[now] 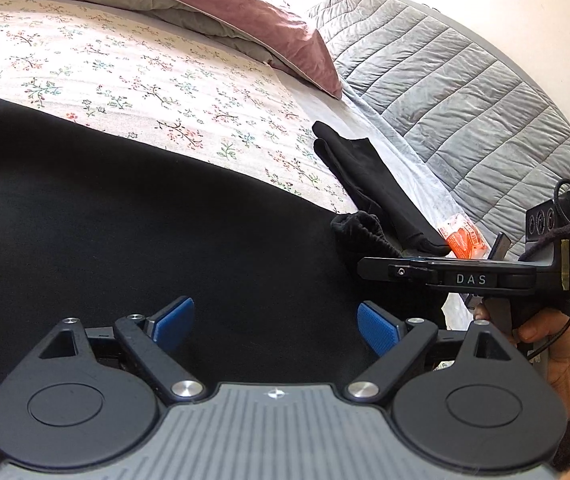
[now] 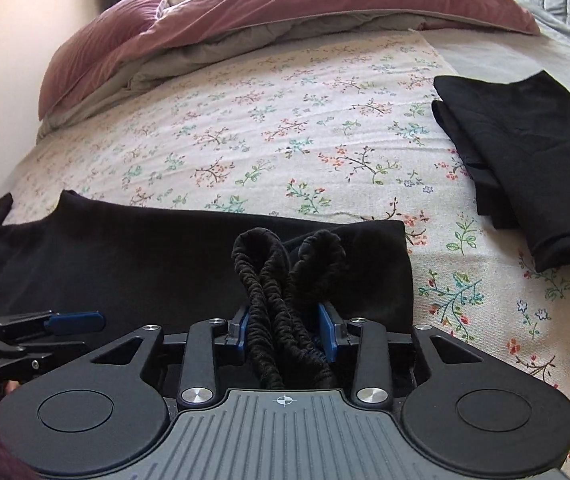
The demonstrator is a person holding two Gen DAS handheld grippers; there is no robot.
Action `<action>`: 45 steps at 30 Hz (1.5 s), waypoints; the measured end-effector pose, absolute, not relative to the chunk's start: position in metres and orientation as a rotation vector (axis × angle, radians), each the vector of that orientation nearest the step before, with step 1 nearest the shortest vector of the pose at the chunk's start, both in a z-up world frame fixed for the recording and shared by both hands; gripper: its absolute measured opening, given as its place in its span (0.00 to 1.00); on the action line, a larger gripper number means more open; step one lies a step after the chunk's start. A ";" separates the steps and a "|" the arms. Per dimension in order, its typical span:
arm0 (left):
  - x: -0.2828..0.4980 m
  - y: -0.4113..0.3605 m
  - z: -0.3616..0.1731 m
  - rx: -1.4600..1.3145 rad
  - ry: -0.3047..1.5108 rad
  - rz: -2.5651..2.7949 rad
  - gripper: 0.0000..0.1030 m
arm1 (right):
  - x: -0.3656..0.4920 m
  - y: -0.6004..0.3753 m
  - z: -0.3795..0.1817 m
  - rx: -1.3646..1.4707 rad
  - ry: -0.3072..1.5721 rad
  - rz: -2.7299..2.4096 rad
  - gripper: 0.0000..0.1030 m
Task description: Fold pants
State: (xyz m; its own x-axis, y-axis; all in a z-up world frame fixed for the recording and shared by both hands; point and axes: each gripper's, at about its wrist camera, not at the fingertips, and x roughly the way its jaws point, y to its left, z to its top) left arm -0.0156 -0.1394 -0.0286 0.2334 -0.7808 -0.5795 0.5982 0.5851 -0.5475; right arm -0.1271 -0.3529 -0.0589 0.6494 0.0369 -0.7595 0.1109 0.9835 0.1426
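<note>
Left wrist view: the left claw (image 1: 275,326) stands wide open, its blue pads (image 1: 175,320) well apart and empty, hovering just above the black pants (image 1: 145,220). The pants lie spread over the near part of the bed, covering the lower left of this view, on the flowered sheet (image 1: 125,80). To the right, the right claw (image 1: 369,268) comes in side-on, with the bunched elastic waistband (image 1: 359,230) of the pants at its tip; a hand (image 1: 545,340) holds its grip. Beyond it a folded black garment (image 1: 365,176) lies on the sheet, with an orange packet (image 1: 463,238) just beside its near end. A mauve duvet (image 1: 245,8) is heaped at the far end of the bed, and a grey quilted cover (image 1: 465,80) lies along the right side.

Right wrist view: the right claw (image 2: 285,334) is partly open. The gathered waistband (image 2: 281,280) runs between its blue pads (image 2: 327,332), loops of it rising past the fingertips; whether the pads press on it cannot be told. The pants (image 2: 125,264) stretch away to the left across the near edge of the bed. The left claw (image 2: 73,322) shows at the lower left, above the pants. The folded black garment (image 2: 525,152) lies apart at the right on the flowered sheet (image 2: 285,120), and the mauve duvet (image 2: 305,0) and a pillow (image 2: 97,60) sit at the far end.
</note>
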 end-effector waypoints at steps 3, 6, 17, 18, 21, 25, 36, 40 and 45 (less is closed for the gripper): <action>-0.015 -0.140 -0.029 -0.222 0.937 -0.960 0.95 | -0.135 -0.347 -0.053 0.160 0.843 -0.024 0.49; -0.015 -0.141 -0.030 -0.220 0.939 -0.964 0.95 | -0.147 -0.346 -0.040 0.174 0.791 -0.004 0.49; -0.012 -0.142 -0.035 -0.289 0.978 -0.979 0.90 | -0.163 -0.316 -0.050 -0.096 0.813 0.040 0.76; -0.012 -0.141 -0.035 -0.297 0.979 -0.985 0.90 | -0.164 -0.311 -0.055 -0.141 0.818 0.038 0.76; -0.012 -0.143 -0.035 -0.313 0.986 -0.992 0.90 | -0.169 -0.302 -0.060 -0.244 0.810 0.029 0.76; -0.012 -0.144 -0.036 -0.330 0.999 -1.008 0.90 | -0.178 -0.306 -0.055 -0.262 0.783 0.010 0.80; -0.014 -0.154 -0.039 -0.336 1.032 -1.049 0.90 | -0.179 -0.325 -0.079 -0.247 0.862 -0.059 0.86; -0.014 -0.159 -0.042 -0.375 1.058 -1.077 0.90 | -0.184 -0.321 -0.075 -0.252 0.816 -0.058 0.60; -0.009 -0.166 -0.054 -0.571 1.142 -1.139 0.90 | -0.189 -0.311 -0.064 -0.282 0.754 -0.028 0.33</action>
State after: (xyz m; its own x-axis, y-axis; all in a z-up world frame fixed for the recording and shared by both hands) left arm -0.0088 -0.1660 -0.0539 -0.0131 -0.9131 -0.4076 0.4056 0.3677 -0.8368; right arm -0.1890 -0.3114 -0.0638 0.7303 -0.1258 -0.6714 -0.0757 0.9619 -0.2626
